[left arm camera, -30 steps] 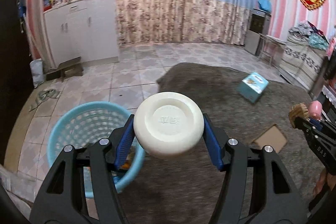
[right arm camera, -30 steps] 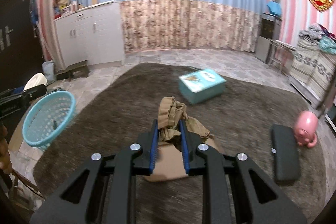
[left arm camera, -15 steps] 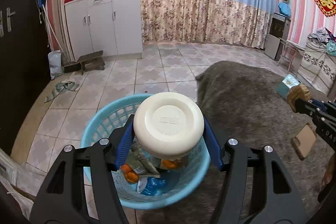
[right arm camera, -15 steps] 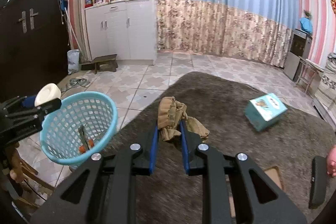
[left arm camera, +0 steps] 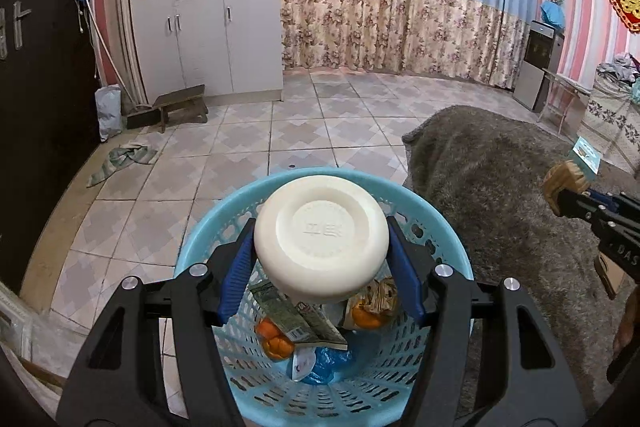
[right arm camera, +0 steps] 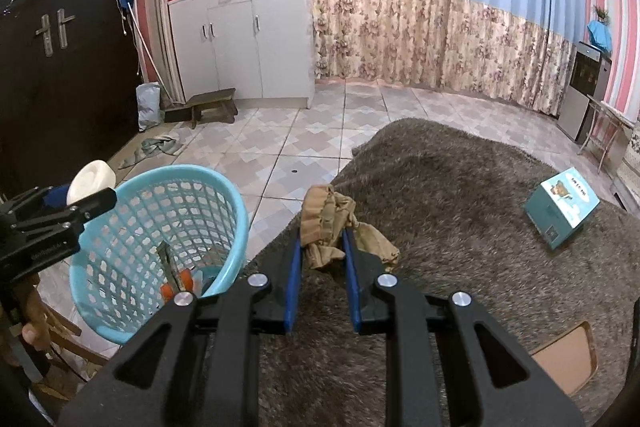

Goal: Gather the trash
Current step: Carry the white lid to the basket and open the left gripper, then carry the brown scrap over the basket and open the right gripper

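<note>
My left gripper [left arm camera: 321,247] is shut on a round white foam bowl [left arm camera: 321,242], bottom toward the camera, held right over the light blue mesh basket [left arm camera: 440,227]. The basket holds orange peels, a wrapper and a blue bag. My right gripper [right arm camera: 320,247] is shut on a crumpled brown paper wad [right arm camera: 326,223] above the grey rug's edge, to the right of the basket [right arm camera: 224,203]. The left gripper with the bowl [right arm camera: 91,177] shows at the basket's far left rim. The right gripper with its wad [left arm camera: 564,183] shows at the right in the left wrist view.
A grey shaggy rug [right arm camera: 460,195] carries a teal box [right arm camera: 562,207] and a piece of brown cardboard [right arm camera: 568,359]. Tiled floor lies beyond, with white cabinets [right arm camera: 244,39], a low wooden stool [right arm camera: 210,107] and a rag [left arm camera: 120,159].
My left gripper has carried the bowl from beside the basket to directly over it. My right gripper has swung left with the paper wad, closer to the basket.
</note>
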Action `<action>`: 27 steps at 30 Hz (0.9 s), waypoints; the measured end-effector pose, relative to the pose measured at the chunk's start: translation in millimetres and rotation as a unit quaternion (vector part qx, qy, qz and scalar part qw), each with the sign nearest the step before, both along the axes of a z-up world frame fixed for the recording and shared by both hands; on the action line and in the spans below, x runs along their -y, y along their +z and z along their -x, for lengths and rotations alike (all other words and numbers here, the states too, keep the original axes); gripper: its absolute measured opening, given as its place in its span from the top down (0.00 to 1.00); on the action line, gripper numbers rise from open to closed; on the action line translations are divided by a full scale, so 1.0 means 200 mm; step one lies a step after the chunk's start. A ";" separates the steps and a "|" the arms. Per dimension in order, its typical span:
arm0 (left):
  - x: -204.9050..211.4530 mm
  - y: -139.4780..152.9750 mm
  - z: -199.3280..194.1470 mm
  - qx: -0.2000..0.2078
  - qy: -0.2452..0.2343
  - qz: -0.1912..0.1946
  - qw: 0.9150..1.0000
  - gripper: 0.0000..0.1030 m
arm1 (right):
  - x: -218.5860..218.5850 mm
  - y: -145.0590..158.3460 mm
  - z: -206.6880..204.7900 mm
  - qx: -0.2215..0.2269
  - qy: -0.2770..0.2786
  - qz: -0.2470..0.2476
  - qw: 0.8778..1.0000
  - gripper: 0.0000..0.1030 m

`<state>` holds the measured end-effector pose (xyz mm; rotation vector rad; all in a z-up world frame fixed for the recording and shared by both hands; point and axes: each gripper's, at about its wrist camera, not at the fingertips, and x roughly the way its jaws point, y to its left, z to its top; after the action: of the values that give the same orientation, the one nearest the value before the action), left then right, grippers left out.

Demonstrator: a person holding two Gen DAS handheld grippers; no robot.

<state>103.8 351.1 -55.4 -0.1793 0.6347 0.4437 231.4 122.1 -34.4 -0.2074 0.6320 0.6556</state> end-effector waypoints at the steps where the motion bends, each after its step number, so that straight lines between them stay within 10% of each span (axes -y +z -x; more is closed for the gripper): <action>1: -0.01 -0.01 -0.01 -0.002 -0.001 -0.001 1.000 0.41 | 0.00 -0.01 0.00 0.000 0.000 0.002 1.000 0.81; 27: -0.17 0.08 0.17 0.009 0.087 -0.013 0.996 0.09 | -0.50 -0.10 0.07 -0.017 0.085 0.006 0.996 0.81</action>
<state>69.2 384.9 -40.1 -0.2141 0.5968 0.6172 217.8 222.2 -54.0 -0.2640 0.6561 0.8208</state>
